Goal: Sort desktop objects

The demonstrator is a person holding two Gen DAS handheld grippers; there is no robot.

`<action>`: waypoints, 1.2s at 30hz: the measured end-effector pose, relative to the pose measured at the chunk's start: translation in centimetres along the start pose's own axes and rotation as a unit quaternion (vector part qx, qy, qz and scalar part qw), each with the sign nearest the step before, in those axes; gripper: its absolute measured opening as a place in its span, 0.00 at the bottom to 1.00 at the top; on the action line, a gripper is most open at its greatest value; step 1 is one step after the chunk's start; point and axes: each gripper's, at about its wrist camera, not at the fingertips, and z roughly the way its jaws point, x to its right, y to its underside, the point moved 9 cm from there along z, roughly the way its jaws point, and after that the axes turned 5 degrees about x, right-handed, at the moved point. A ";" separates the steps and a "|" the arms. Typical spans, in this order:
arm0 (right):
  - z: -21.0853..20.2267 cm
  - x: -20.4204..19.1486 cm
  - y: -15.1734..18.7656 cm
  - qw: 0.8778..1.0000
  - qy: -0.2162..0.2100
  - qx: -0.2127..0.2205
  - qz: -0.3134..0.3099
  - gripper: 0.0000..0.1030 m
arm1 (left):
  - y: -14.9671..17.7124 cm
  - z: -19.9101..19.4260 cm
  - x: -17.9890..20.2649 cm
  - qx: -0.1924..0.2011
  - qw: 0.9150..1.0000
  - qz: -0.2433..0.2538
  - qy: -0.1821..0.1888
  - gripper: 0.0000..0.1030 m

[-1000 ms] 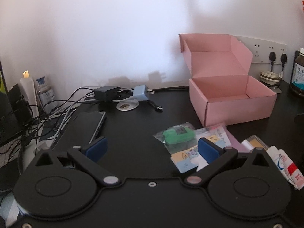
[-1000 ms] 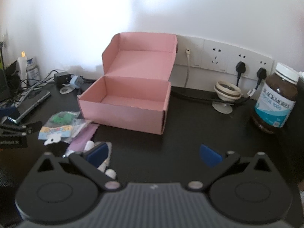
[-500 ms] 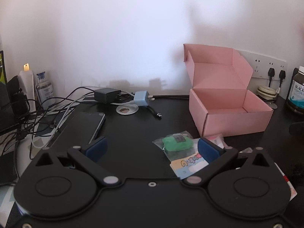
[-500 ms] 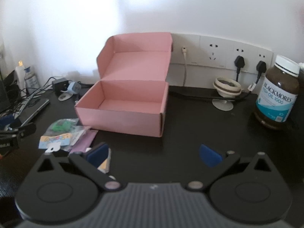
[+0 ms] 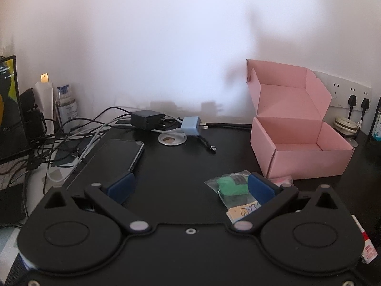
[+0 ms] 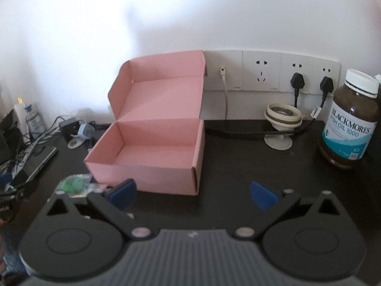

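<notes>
- Here, the left gripper hangs over the black desk, its blue-padded fingers spread wide with nothing between them.
- Just ahead of its right finger lies a clear plastic bag holding a green item, resting on the desk close to the front of the open pink cardboard box.
- The right gripper is likewise spread apart and empty, pointing at the pink box, whose inside is bare and whose lid stands up against the wall.
- A dark smartphone lies left of the bag, beside a tangle of cables and a pale blue charger plug.
- A brown fish oil bottle with a white cap stands at the right of the desk, well apart from the box.
</notes>
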 end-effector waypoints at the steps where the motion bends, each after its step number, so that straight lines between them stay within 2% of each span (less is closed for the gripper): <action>1: 0.3 0.0 -0.1 1.000 -0.001 0.000 0.003 0.97 | 0.0 0.0 0.0 0.001 1.000 0.001 0.000 1.00; 14: 5.7 -0.2 -0.5 0.997 0.000 -0.040 0.068 0.95 | 0.6 0.0 1.4 -0.003 1.000 0.024 0.014 1.00; 27: 8.4 -1.6 -0.1 0.996 0.000 -0.061 0.065 0.96 | 1.0 0.1 1.8 -0.008 0.999 0.030 0.019 1.00; 36: 9.3 -2.2 0.3 0.994 -0.032 -0.085 0.058 0.96 | 0.9 -0.1 1.7 -0.006 0.999 0.023 0.023 1.00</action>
